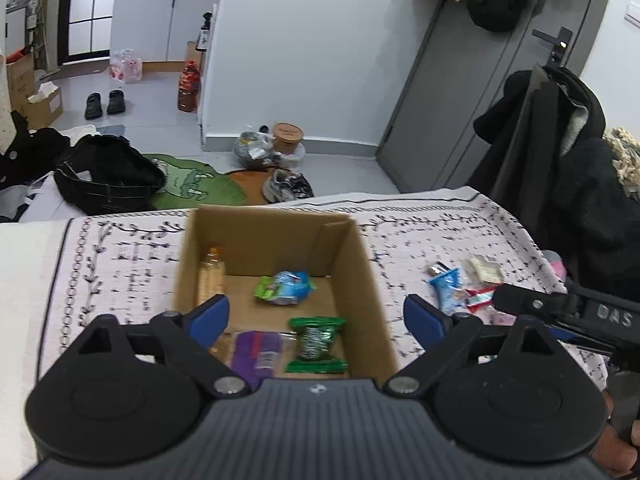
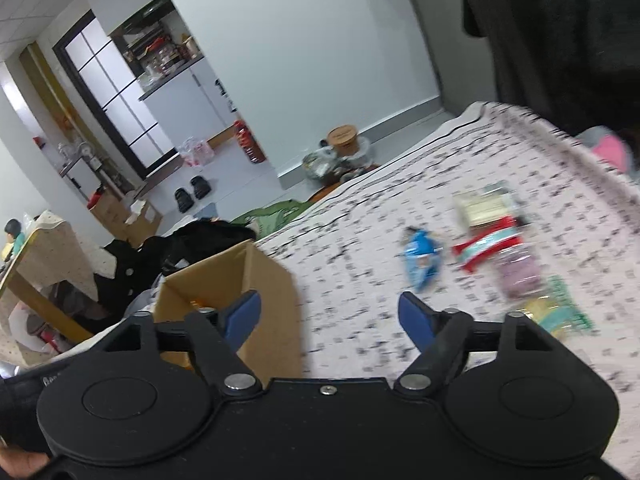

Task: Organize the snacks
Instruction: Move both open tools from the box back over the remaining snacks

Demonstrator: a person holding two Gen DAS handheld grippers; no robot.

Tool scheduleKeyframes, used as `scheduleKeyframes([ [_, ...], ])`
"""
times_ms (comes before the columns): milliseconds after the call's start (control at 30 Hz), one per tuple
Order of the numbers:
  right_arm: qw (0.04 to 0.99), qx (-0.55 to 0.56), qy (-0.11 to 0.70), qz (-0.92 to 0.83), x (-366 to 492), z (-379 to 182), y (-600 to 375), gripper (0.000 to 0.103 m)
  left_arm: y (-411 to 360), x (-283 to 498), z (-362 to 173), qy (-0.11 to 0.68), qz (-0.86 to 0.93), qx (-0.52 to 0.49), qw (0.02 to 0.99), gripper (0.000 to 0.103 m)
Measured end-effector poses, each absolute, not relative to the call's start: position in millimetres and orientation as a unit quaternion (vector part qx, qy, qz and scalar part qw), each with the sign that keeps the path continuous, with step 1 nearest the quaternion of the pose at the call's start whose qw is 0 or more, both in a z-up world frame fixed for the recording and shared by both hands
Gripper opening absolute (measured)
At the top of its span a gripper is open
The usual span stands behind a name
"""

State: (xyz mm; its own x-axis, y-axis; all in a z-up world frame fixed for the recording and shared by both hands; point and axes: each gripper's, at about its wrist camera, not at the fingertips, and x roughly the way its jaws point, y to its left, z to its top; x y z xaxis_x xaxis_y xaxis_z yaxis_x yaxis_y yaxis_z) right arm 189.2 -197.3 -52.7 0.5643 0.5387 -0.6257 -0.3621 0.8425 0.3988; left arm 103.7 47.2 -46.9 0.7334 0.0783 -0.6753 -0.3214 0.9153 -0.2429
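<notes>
**A:** Both sets of tongs are spread wide with nothing in them. The left tongs (image 1: 316, 316) hang right over the cardboard box (image 1: 362, 272), probably because that is where the snacks are being gathered.

**B:** And the right tongs (image 2: 330, 312)?

**A:** Just right of the box, aimed across the patterned cloth (image 2: 360, 208) on the desk toward the loose snacks. I would guess they are spread ready for the next pickup.

**B:** What is in the box?

**A:** 4 things I can make out: a green packet (image 1: 318, 344) and a purple packet (image 1: 256, 354) at the near end, a blue-green packet (image 1: 286, 287) further in, and a small bottle (image 1: 211, 276) standing against the left wall.

**B:** And outside it?

**A:** A cluster lies well to the right on the cloth: a blue packet (image 2: 420, 254) nearest the box, then a red-and-white packet (image 2: 486, 246) and a pale packet (image 2: 482, 204) behind it. More lie nearer, too blurred to name.
</notes>
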Motion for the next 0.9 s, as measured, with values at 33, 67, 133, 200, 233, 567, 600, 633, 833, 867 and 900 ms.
scheduleKeyframes([
  [33,0.88,0.109,0.388,0.252,189,-53,-205,0.079,42,106,-46,0.347,0.104,-0.172,0.916,0.096],
  [67,0.882,0.106,0.388,0.247,190,-53,-212,0.079,37,109,-46,0.345,0.099,-0.168,0.918,0.097],
  [133,0.886,0.102,0.386,0.236,191,-55,-225,0.079,27,115,-46,0.347,0.089,-0.16,0.92,0.098],
  [200,0.888,0.099,0.388,0.224,193,-58,-238,0.079,17,122,-46,0.352,0.078,-0.159,0.919,0.098],
  [233,0.89,0.098,0.39,0.216,195,-60,-244,0.079,12,124,-46,0.354,0.073,-0.158,0.919,0.098],
  [567,0.894,0.093,0.398,0.186,209,-70,-283,0.078,-24,151,-44,0.364,0.039,-0.141,0.92,0.098],
  [600,0.894,0.091,0.399,0.185,211,-71,-284,0.078,-27,153,-45,0.364,0.038,-0.141,0.92,0.098],
  [633,0.893,0.088,0.401,0.184,212,-73,-284,0.078,-30,155,-47,0.364,0.035,-0.14,0.92,0.098],
  [833,0.892,0.073,0.406,0.183,219,-87,-287,0.078,-42,168,-61,0.376,0.028,-0.139,0.916,0.098],
  [867,0.892,0.07,0.407,0.185,220,-90,-287,0.079,-44,170,-63,0.377,0.027,-0.137,0.915,0.097],
  [900,0.891,0.067,0.408,0.185,220,-92,-286,0.079,-45,172,-65,0.379,0.026,-0.136,0.915,0.097],
])
